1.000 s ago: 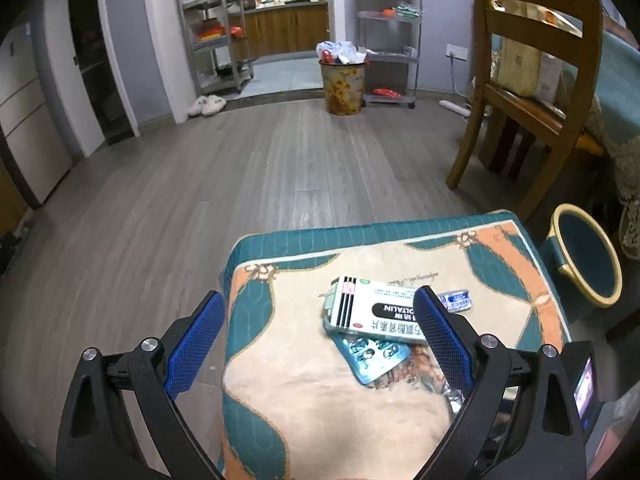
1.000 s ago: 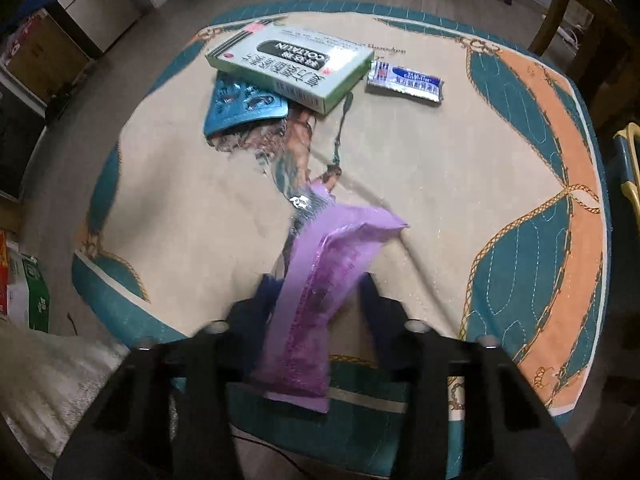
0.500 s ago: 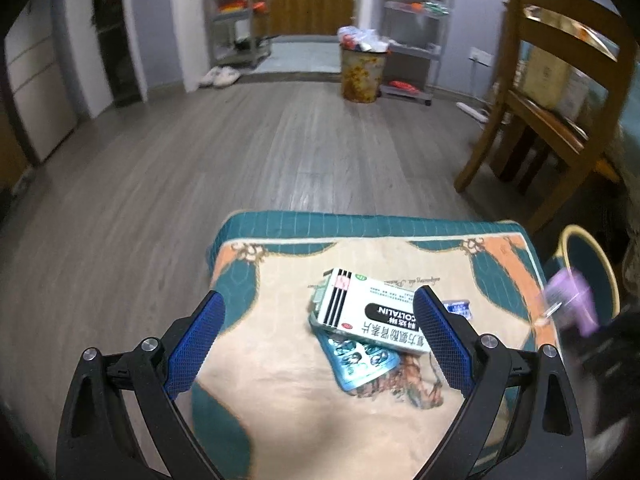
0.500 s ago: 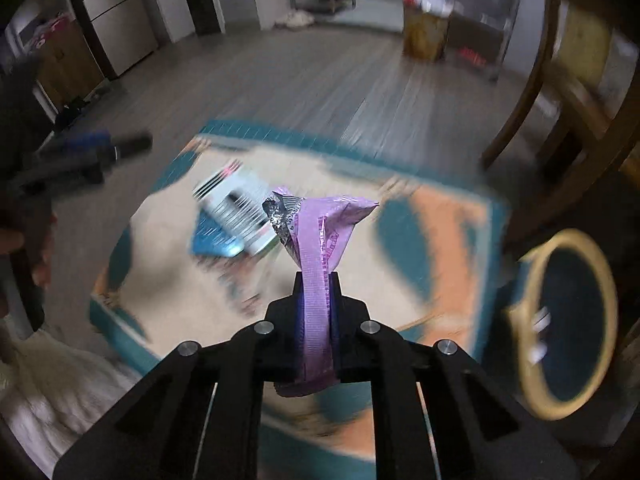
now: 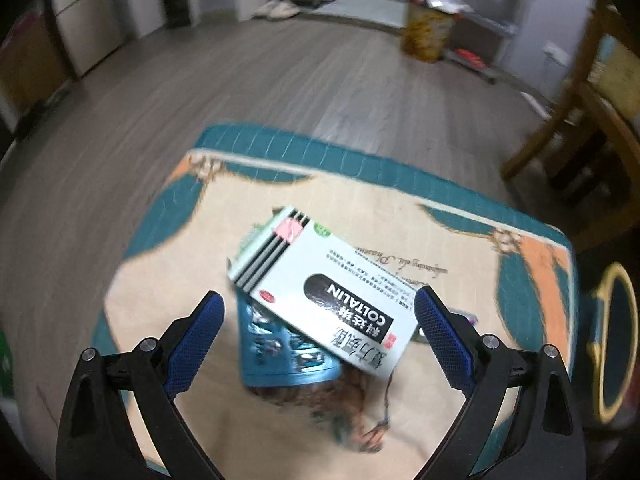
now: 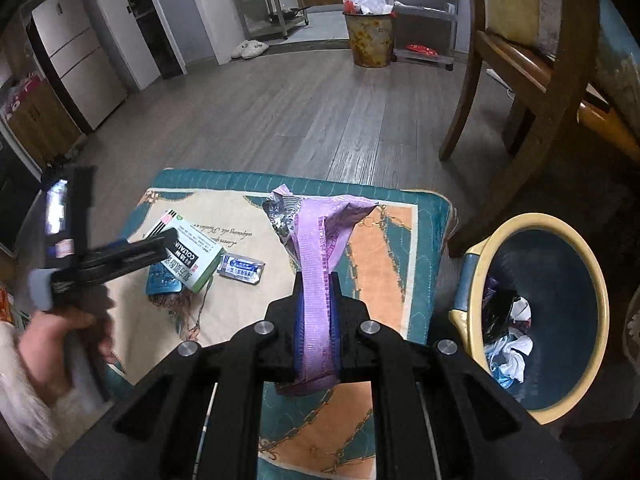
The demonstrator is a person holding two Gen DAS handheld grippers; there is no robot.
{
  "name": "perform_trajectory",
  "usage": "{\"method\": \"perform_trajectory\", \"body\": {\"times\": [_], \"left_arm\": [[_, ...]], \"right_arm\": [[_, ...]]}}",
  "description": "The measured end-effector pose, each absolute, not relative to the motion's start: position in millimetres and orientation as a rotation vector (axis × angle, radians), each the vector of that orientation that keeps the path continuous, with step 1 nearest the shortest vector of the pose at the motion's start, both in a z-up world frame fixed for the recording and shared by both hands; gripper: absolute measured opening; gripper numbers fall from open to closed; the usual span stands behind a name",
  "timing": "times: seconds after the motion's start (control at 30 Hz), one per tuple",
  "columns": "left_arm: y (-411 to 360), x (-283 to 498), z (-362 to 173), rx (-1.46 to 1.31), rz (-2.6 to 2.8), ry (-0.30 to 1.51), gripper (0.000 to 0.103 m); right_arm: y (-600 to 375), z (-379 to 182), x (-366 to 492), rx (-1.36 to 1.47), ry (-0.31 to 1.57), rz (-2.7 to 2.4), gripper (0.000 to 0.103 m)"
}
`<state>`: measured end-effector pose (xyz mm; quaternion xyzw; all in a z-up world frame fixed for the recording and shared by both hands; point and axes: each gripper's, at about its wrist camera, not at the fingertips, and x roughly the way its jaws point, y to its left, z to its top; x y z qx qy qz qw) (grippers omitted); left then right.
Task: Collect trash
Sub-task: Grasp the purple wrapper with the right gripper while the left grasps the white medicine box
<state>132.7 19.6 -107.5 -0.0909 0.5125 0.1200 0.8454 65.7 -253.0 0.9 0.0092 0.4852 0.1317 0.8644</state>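
Only the right wrist view shows the yellow-rimmed bin's (image 6: pixel 480 268) crumpled trash (image 6: pixel 510 344).

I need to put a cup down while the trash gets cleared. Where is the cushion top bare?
Bare: the orange and teal side of the cushion nearest the bin. Crowded: around the medicine box, blister pack and small sachet.
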Motion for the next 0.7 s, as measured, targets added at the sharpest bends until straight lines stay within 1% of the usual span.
{"method": "perform_trajectory", "body": {"times": [0.17,0.33,0.43,0.53,0.7], "left_arm": [[20,141,-132,-0.319,0.473,1.133,0.096],[19,148,-141,-0.407,0.580,1.140,0.096],[18,150,-145,-0.412,0.656,1.131,0.098],[5,156,-146,-0.350,0.659,1.121,0.098],[0,167,-157,-0.332,0.617,1.166,0.098]], "right_arm": [[-278,-1,67,0.050,1.023,0.245,0.010],[-306,-4,68,0.095,1.026,0.209,0.010],[-317,-7,69,0.131,1.035,0.205,0.010],[-320,-10,69,0.140,1.044,0.210,0.010],[-314,-8,67,0.127,1.041,0.237,0.010]]}}
